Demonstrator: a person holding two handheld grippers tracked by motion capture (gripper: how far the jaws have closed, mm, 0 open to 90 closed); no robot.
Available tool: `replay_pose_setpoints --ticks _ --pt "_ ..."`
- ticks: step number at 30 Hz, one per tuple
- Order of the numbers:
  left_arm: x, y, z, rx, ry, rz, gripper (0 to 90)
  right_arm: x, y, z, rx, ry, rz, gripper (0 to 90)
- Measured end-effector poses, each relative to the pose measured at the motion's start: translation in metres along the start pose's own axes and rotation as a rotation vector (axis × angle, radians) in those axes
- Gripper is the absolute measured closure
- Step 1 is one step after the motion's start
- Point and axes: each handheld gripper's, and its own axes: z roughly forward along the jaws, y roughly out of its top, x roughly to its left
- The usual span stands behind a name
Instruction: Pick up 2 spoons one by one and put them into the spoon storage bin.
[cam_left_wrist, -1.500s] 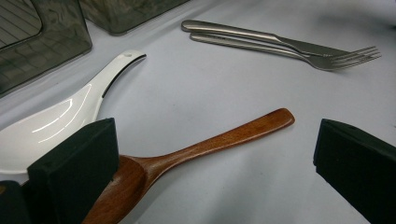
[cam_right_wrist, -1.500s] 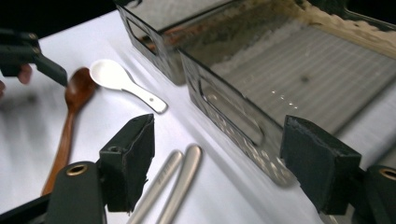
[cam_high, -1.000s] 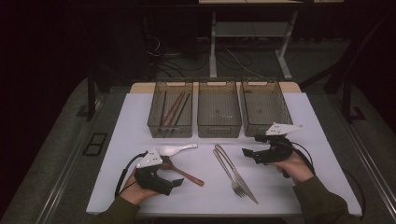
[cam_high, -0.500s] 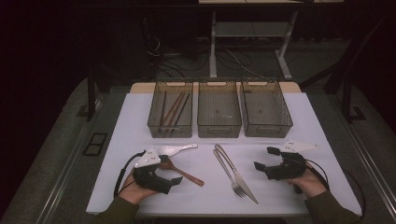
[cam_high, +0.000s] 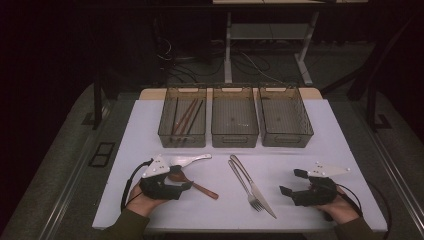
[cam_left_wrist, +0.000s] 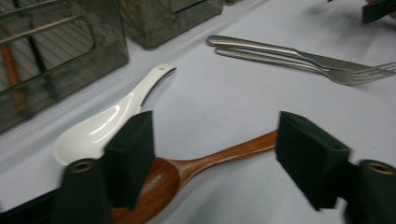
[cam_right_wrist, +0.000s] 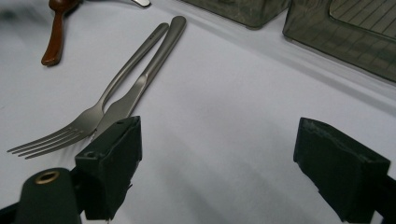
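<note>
Brown wooden spoon (cam_left_wrist: 196, 165) lies on the white table (cam_high: 310, 150) between the left gripper's (cam_left_wrist: 215, 144) half-closed, just-narrowing jaws, not yet clamped, suggesting pickup; the right gripper (cam_right_wrist: 217, 158), now lower than before, gapes empty beside the steel fork (cam_right_wrist: 93, 116).

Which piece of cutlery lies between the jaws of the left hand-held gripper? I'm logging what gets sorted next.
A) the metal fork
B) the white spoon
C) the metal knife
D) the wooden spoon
D: in the left gripper view the wooden spoon lies between the jaws of the left hand-held gripper, which have just been closing and don't yet press on it; the white spoon lies beyond them.
</note>
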Motion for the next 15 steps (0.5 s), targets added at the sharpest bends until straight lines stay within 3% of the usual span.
replay_pose_setpoints --ticks 5,10,15 --pt "0.009 0.005 0.001 0.020 0.048 -0.004 54.4 0.000 0.000 0.002 0.010 -0.001 -0.016 15.2" --pt "0.022 0.008 0.004 0.050 0.068 -0.010 71.4 0.001 0.000 0.004 0.022 0.002 -0.027 15.2" --pt "0.030 0.009 0.012 0.091 0.043 -0.001 86.5 0.003 0.000 0.005 0.032 0.004 -0.038 15.2"
